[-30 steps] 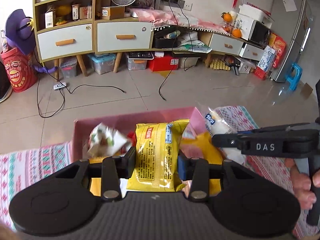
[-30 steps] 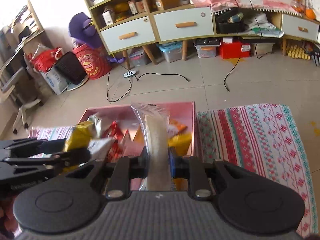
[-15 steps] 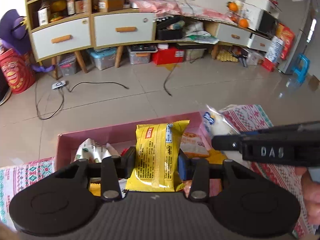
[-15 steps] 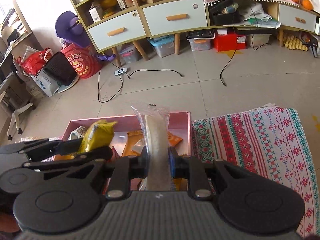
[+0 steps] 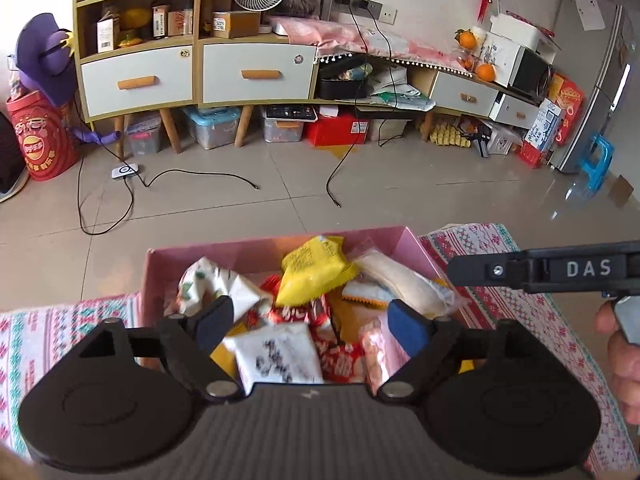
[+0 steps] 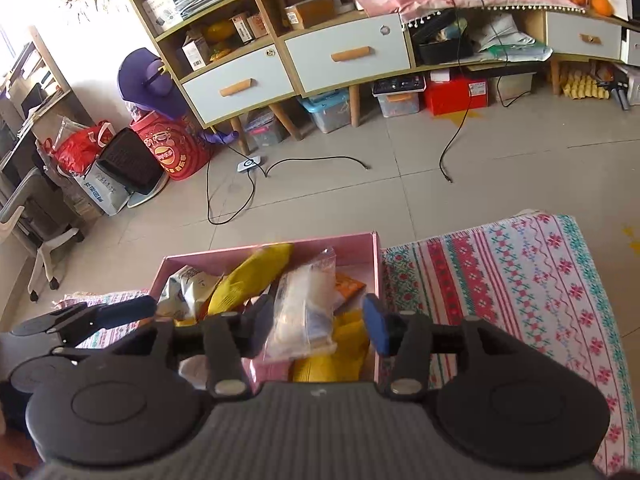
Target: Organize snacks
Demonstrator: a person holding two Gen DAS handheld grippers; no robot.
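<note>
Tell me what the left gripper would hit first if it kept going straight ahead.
Probably the snack pile in the pink box: the left gripper, fingers opening and empty, points at the red packet below the yellow packet. Depth is unclear.

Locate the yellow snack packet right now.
In the left wrist view, the yellow packet sits in the pink box, on top of the pile toward the back, just left of the clear-wrapped white snack.

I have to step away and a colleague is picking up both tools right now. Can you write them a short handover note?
Left tool: jaws opening, nothing between them; the yellow packet lies free in the pink box.
Right tool: jaws opening, with the clear-wrapped snack between them, no longer pinched, over the box.
Done: many snacks are piled in the box.
Left: no loose snacks show on the patterned cloth; check outside these views before finishing.
</note>
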